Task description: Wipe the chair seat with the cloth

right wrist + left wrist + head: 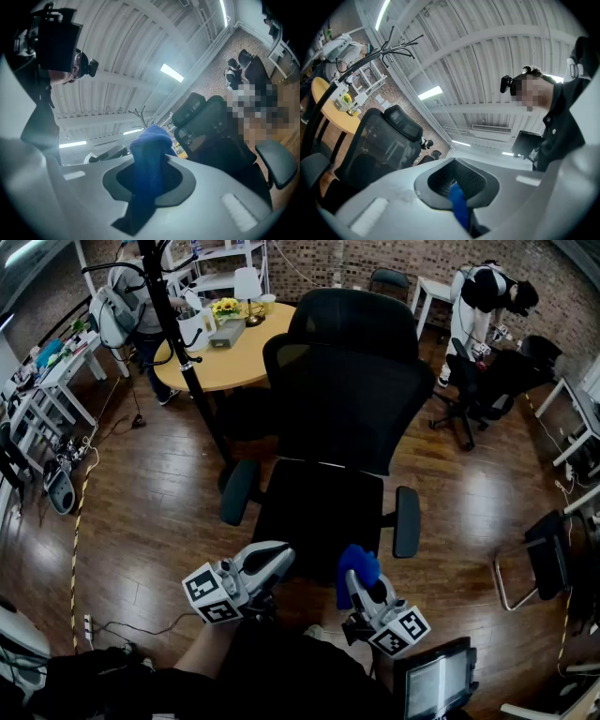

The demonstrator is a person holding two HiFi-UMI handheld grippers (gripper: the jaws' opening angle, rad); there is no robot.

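R gripper [357, 583], jaws clamped on the blue cloth [149, 154], tips up, sits at the chair seat's [314, 507] front edge, seat ahead & below; L gripper [284, 556] alongside, jaws together, w/ a blue sliver between, poss. cloth.

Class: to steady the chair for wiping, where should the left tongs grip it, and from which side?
Probably the armrest on the left tongs' side, from above: its narrow pad stands clear of the seat.
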